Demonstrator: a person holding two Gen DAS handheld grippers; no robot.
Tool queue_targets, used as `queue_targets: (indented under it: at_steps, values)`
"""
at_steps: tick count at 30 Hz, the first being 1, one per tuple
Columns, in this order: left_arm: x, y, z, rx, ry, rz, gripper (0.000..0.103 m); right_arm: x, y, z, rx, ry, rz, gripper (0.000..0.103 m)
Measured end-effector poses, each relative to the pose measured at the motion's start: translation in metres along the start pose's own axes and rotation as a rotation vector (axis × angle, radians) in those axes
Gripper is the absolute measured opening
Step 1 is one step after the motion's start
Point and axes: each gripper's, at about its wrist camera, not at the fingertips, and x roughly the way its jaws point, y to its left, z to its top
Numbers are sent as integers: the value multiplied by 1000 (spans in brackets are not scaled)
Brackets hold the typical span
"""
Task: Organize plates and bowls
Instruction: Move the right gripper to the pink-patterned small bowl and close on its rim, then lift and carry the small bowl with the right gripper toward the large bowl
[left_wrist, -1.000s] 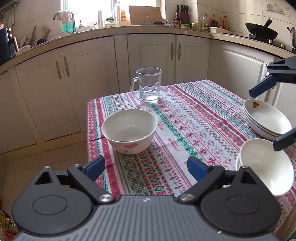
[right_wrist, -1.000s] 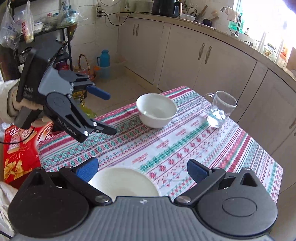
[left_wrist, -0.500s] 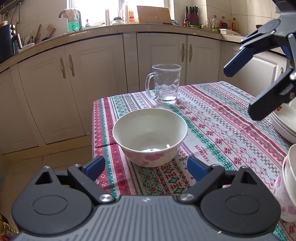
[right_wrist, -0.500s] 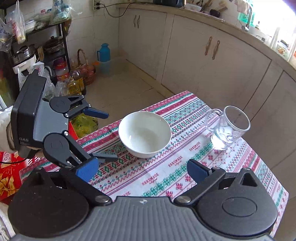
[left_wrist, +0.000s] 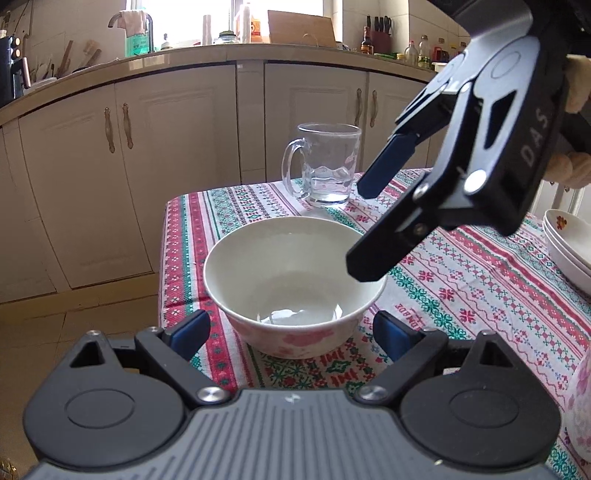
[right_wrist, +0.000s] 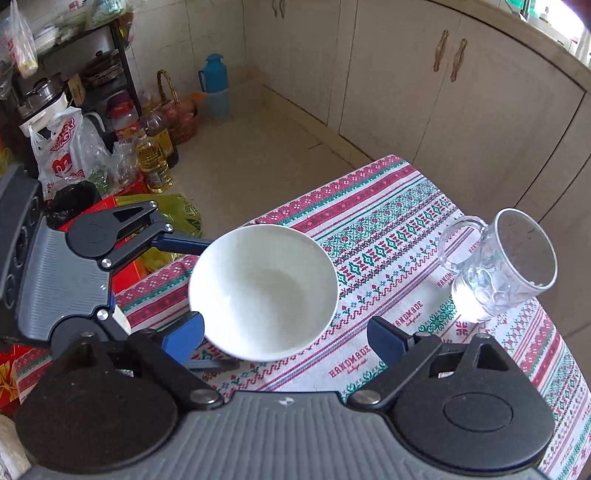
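Both grippers have closed in on the white bowl (left_wrist: 293, 284) since the earlier frames, the bowl now filling the near field of each wrist view.

Left gripper (left_wrist: 291, 332): jaws spread wide, wider than the bowl; blue pads flank the bowl's near wall on either side, not gripping it. In the right wrist view its two fingers (right_wrist: 177, 244) bracket the bowl's left side; contact cannot be judged.

Right gripper (right_wrist: 284, 338): jaws spread wide, nothing held; bowl sits just ahead between the pads. In the left wrist view it hangs over the bowl's right rim, lower finger overlapping the rim line, upper blue pad (left_wrist: 388, 166) raised clear; touching or not cannot be told.

Bowl: white inside, pink floral outside, upright on the patterned tablecloth (left_wrist: 461, 280) near the table's corner.

Glass mug (left_wrist: 325, 166): clear, handled, upright, beyond the bowl, apart from it.

Stacked shallow dishes (left_wrist: 569, 243): right edge of table, white with floral mark.

Second pink-patterned bowl (left_wrist: 580, 406): partly visible at lower right edge.

Cream cabinets (left_wrist: 110, 166): behind the table.
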Motion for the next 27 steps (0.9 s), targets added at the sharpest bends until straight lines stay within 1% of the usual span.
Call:
queue_targets:
  at_steps: [4,6,12,14,16,19,22,24,27]
  values:
    - [3,2,-1,-4,-7,-12,93,16,-6,4,12,21,12,92]
    - [4,3,-1,-1,-11,-13,93,22,-9,6,17,23,18,91]
    - [3,2,5,17,-32,-28,93,38,-21,12,59,23,36,84]
    - [4,2,6,19,-32,-29,93,41,-23,13,72,20,46,82]
    - [4,3,6,17,-31,-31,93,43,-24,13,74,21,55,76]
    - [4,2,6,19,-32,-31,93,46,-24,13,72,24,62,69]
    - [4,2,5,18,-29,-31,93,47,-26,13,84,23,82,65]
    - [4,3,6,18,-27,-31,93,48,-24,12,83,25,88,63]
    - [4,3,6,18,-22,-31,93,47,-23,12,81,22,86,63]
